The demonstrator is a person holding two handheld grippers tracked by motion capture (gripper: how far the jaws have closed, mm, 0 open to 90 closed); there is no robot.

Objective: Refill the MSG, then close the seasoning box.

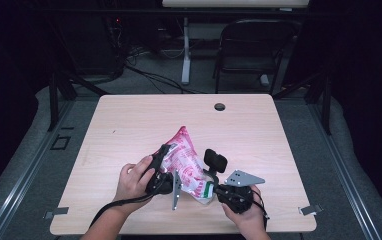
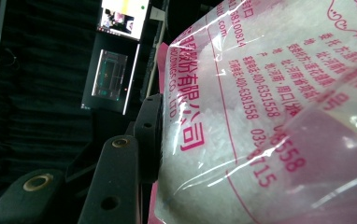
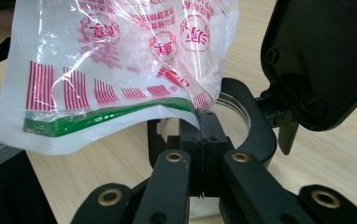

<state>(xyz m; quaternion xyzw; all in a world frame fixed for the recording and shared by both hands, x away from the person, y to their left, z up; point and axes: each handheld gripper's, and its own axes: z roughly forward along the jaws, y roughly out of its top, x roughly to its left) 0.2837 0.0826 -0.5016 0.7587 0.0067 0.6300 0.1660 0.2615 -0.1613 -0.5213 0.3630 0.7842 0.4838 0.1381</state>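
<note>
Wooden table (image 1: 129,125): crinkled pink-printed bag (image 1: 185,155).

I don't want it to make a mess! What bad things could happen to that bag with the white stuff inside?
1. The right tool pinches just a corner of the bag, by the green stripe. The thin plastic might tear or slip out.
2. The bag holds white grains and is lifted off the table. If it splits, they could scatter.
3. The left tool presses the bag's side, so a harder squeeze might burst it.
</note>
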